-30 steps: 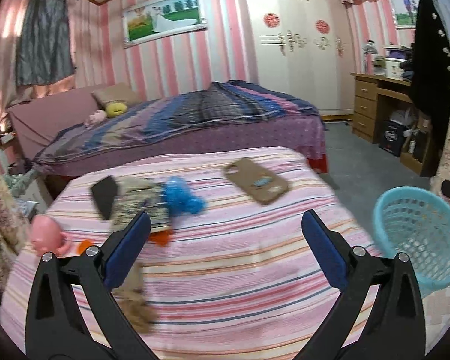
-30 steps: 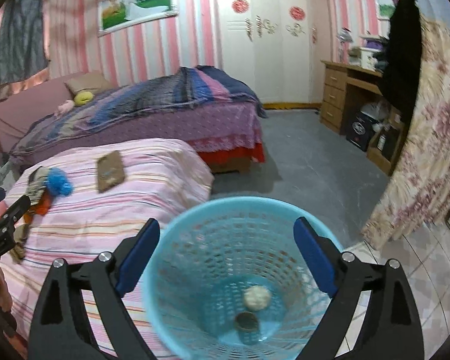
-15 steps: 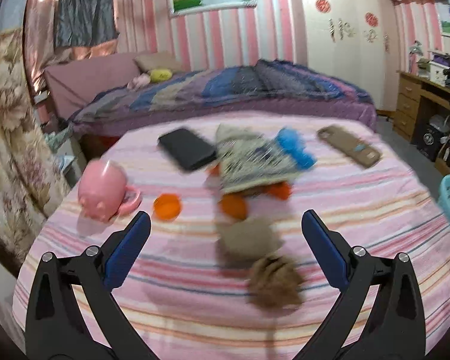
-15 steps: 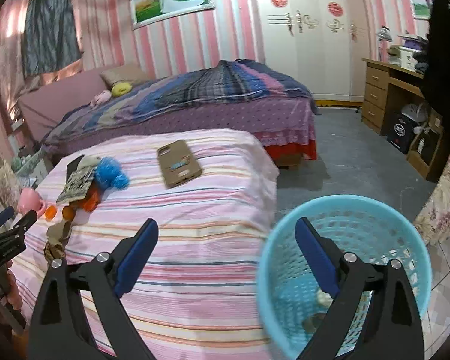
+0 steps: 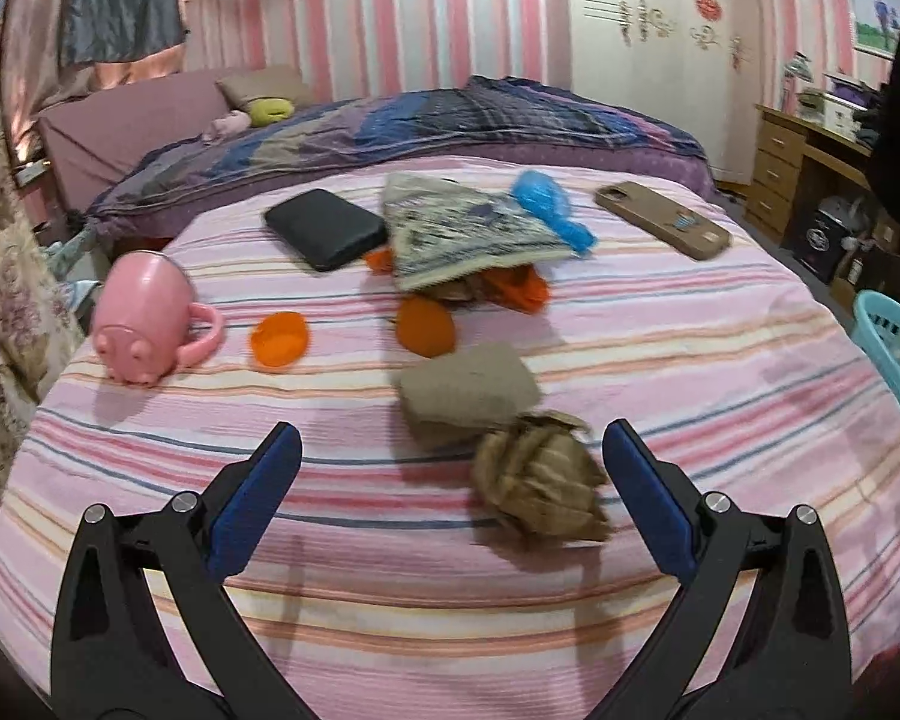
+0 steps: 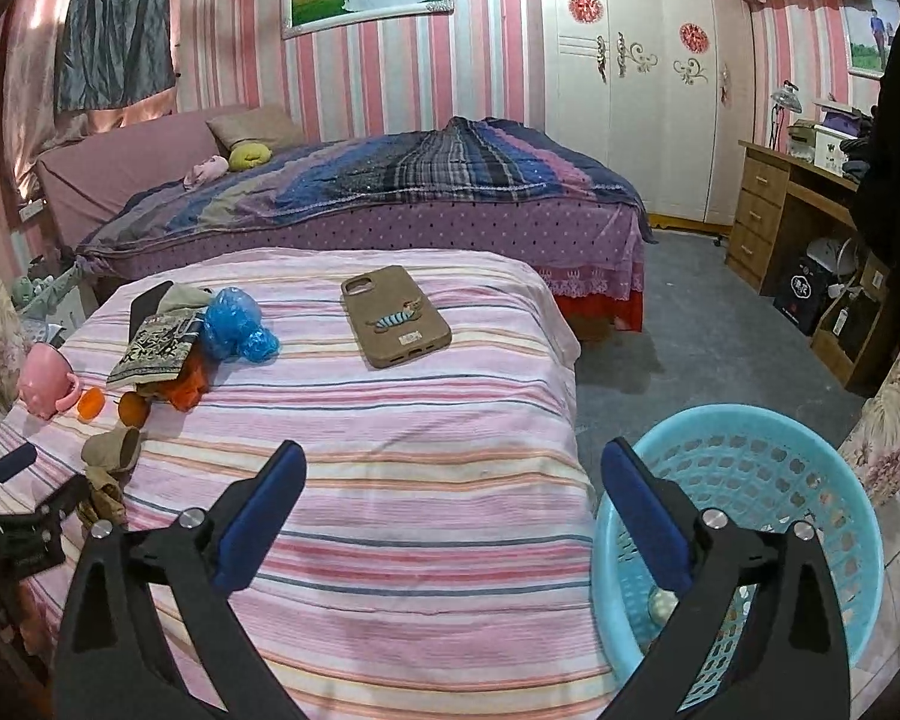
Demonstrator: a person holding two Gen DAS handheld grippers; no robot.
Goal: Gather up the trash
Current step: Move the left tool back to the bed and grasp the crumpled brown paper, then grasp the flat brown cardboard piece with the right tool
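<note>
Left gripper is spread wide above the striped bedspread, holding nothing, and a crumpled brown paper wad sits between my blue pads, close to the right one. Just beyond it, touching, lies a brown folded scrap. Orange peel pieces, a printed wrapper and a blue plastic bag cluster farther back. Right gripper is also spread and holding nothing, over the bed's near edge, with the blue basket on the floor just beside its right finger.
</note>
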